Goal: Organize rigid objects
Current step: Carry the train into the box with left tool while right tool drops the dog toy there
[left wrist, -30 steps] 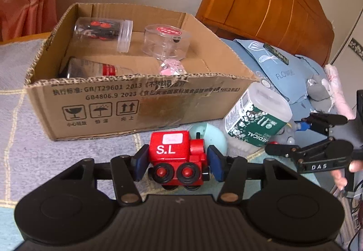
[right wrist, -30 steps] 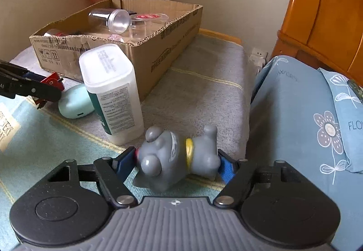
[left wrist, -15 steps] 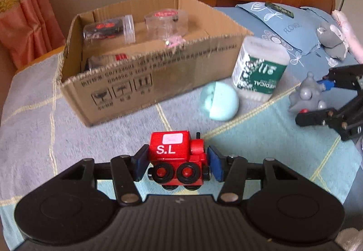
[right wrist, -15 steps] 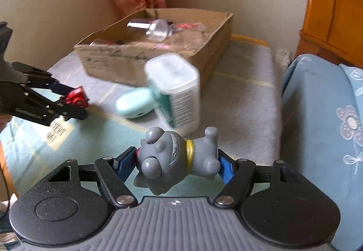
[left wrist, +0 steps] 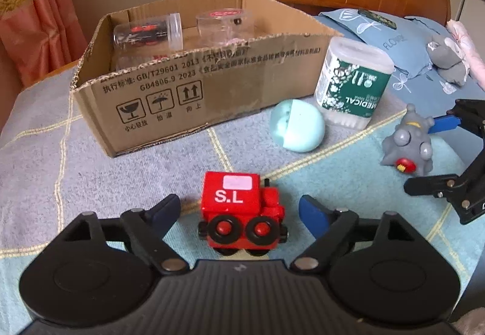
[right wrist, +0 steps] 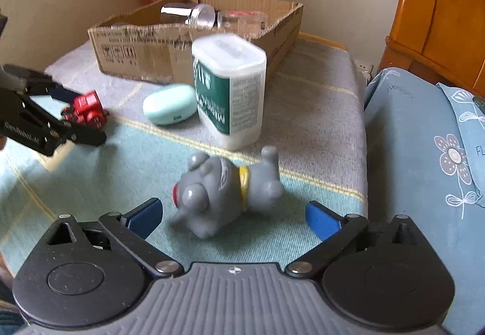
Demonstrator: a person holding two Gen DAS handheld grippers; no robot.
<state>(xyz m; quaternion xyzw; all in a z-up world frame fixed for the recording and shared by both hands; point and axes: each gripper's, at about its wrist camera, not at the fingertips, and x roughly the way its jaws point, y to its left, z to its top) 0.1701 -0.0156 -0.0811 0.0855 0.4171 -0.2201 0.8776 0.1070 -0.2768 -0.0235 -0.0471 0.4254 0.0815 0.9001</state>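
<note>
Resting upright, red "S.L" train (left wrist: pixel 241 210)

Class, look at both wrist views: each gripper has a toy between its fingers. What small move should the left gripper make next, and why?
Probably close the left gripper on the red toy train. Its jaws stand open with gaps either side, the train sits on the blanket between them, and the cardboard box lies ahead.

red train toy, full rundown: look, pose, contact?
The red train toy is a glossy, painted, wood-like block engine: boxy cab with white "S.L" and a pale sticker on top, black wheels with red hubs. It stands upright on the checked blanket, between the open fingers of the left gripper, touching neither. It sits in front of the cardboard box.
</note>
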